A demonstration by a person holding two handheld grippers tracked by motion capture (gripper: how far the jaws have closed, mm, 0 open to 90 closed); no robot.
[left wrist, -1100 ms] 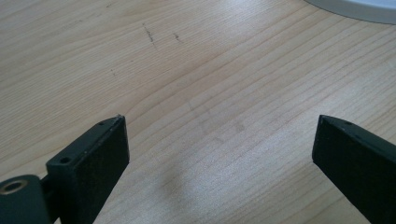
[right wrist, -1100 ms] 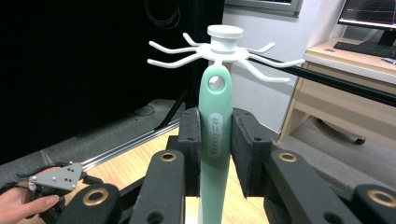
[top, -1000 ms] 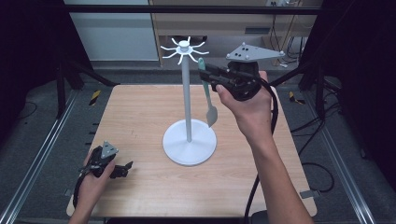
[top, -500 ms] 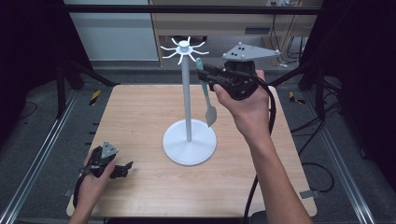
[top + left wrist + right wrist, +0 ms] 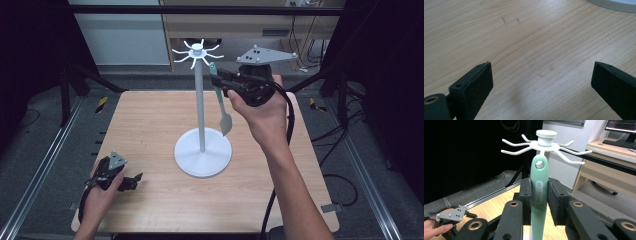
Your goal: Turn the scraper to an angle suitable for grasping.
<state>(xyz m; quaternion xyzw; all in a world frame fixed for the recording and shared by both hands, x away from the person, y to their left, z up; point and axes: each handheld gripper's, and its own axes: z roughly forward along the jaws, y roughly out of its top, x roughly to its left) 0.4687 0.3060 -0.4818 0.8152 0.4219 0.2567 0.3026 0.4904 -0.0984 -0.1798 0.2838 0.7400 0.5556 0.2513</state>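
While the left gripper point(image 5: 131, 181) lies low on the table point(image 5: 150, 120) near its front left corner (a hand around its body), its jaws stand wide apart over bare wood with nothing between them. Mid-table stands the white rack point(image 5: 199, 100), a thin pole on a round base with hooks fanning out at the top. Right of the pole, the right gripper point(image 5: 223, 80) is raised to hook height, jaws closed on the handle of a mint-green spatula point(image 5: 539, 195). It hangs upright, blade down, with its handle hole at a hook tip.
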